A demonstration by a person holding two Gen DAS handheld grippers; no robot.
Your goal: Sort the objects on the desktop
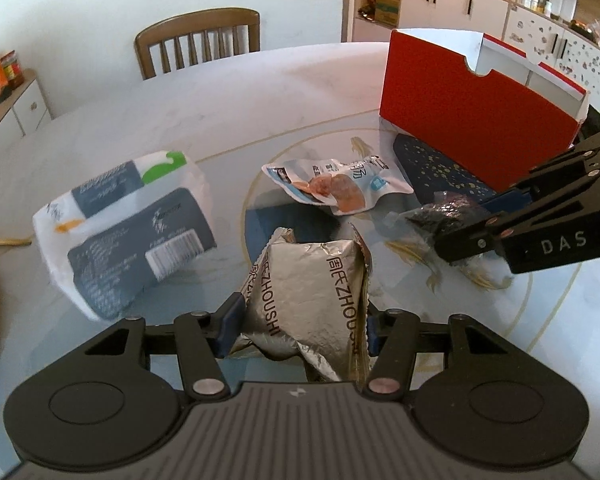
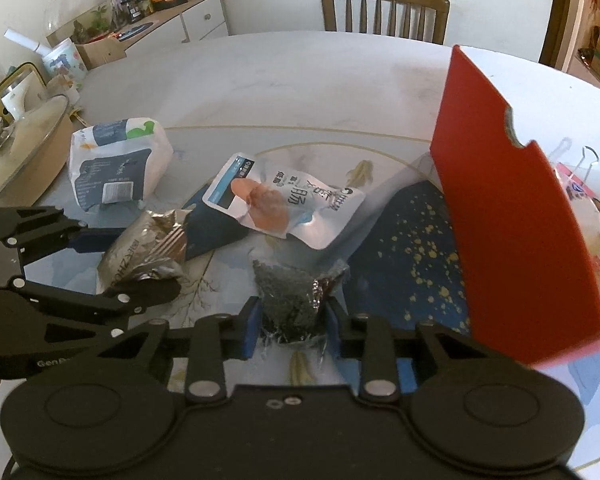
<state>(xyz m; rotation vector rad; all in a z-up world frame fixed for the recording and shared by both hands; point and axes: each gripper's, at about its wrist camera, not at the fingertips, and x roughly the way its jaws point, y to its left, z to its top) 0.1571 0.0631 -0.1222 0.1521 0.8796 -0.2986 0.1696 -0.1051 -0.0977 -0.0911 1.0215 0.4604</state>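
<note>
A crumpled silver foil snack packet (image 1: 312, 280) sits between the blue pads of my left gripper (image 1: 300, 320), which is shut on it just above the glass turntable. The right wrist view shows the same packet (image 2: 140, 252) with the left gripper (image 2: 128, 268) at the left edge. My right gripper (image 2: 292, 320) is shut on a small clear packet of dark contents (image 2: 292, 296). That dark packet (image 1: 448, 208) and the right gripper (image 1: 460, 236) appear at the right of the left wrist view. A red open-topped box (image 2: 512, 216) stands to the right.
A white and grey tissue pack (image 1: 128, 224) lies to the left. A pale sausage pouch (image 1: 340, 184) lies at the turntable's middle. A dark blue speckled mat (image 2: 412, 264) lies by the red box (image 1: 472, 112). A wooden chair (image 2: 384, 4) stands behind the table, and a lidded pot (image 2: 24, 148) sits far left.
</note>
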